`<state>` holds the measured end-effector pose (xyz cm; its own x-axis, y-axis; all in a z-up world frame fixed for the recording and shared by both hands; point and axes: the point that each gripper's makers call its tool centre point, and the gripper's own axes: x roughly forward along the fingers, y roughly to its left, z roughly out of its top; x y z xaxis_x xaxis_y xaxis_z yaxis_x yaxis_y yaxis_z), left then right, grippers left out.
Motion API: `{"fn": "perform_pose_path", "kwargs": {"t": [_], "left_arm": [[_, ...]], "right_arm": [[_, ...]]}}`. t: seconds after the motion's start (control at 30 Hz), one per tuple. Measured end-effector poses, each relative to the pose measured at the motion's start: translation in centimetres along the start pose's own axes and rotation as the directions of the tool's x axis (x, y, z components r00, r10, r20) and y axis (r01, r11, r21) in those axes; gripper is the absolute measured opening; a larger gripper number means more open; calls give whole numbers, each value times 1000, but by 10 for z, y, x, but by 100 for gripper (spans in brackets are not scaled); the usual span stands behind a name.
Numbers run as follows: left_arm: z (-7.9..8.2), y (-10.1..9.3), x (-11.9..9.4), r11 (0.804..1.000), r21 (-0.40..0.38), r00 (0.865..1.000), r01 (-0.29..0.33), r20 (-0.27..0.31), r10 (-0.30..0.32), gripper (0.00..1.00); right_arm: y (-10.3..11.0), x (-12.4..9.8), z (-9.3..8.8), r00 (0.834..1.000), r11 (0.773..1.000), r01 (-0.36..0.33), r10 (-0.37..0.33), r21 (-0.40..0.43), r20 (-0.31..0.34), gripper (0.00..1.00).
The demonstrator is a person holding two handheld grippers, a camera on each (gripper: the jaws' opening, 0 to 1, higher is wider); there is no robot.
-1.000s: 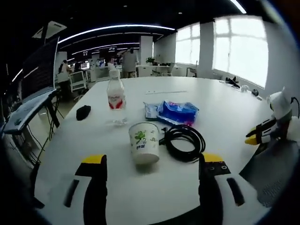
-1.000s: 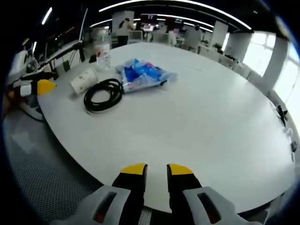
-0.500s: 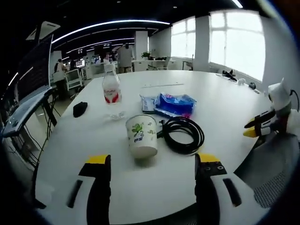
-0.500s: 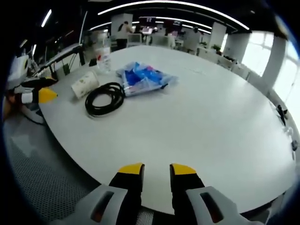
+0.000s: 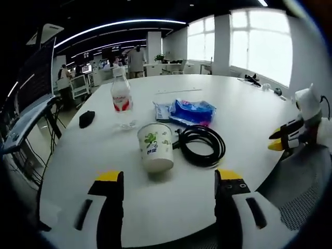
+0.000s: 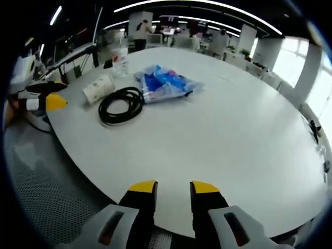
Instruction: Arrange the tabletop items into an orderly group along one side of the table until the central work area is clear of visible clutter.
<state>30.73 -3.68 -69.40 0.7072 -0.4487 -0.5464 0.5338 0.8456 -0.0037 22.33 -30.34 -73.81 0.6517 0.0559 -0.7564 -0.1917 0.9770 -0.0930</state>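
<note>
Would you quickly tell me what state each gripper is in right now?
Left gripper: open wide, holding nothing, paper cup ahead of it.
Right gripper: open with a narrow gap, holding nothing.

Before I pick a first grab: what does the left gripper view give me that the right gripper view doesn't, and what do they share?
Left gripper view alone: a small black object on the table left of the water bottle, and the cup's green print.

Right gripper view alone: the long bare stretch of the white table beyond the clutter.

Both: paper cup, coiled black cable, blue packet, bottle. Left tongs are open wide, right tongs slightly parted, both empty.
</note>
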Motion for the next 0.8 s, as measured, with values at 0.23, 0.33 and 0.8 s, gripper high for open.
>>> {"fn": "perform_pose_path", "kwargs": {"t": [0.23,0.33,0.8], "left_arm": [[1,-2,0,1000,9,1000,11,2,-11,72],[0,-3,0,1000,8,1000,15,-4,-15,71],[0,-2,0,1000,20,1000,12,-5,-12,69]], "right_arm": [[-1,-11,29,994,1000,-23,25,-20,108,32],[-2,-19,65,978,998,-53,57,-24,198,33],[94,-18,215,802,844,-438,523,-310,290,36]]}}
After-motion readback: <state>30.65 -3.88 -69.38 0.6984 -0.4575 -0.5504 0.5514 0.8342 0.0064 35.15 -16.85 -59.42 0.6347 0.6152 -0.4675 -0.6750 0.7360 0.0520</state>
